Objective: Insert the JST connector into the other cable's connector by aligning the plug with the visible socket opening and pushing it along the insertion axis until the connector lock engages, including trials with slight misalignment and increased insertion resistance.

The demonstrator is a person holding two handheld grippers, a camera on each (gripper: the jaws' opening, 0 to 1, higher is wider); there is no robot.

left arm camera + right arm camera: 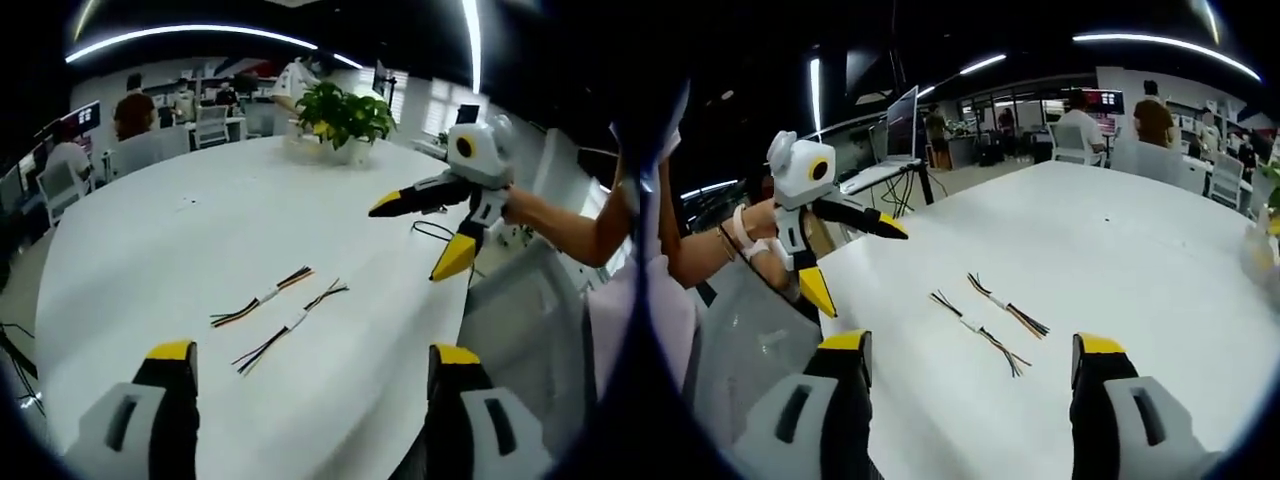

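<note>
Two short cables [278,312] lay side by side on the white table [180,240], well apart from both spread, empty grippers [313,385] [973,370]. Their connectors were too small to make out.

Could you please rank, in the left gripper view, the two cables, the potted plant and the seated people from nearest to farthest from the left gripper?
1. Nearer cable, just ahead of the left gripper and its open jaws.
2. Farther cable, alongside it, slightly beyond.
3. Potted plant, at the table's far edge.
4. Seated people, beyond the table, left.
</note>
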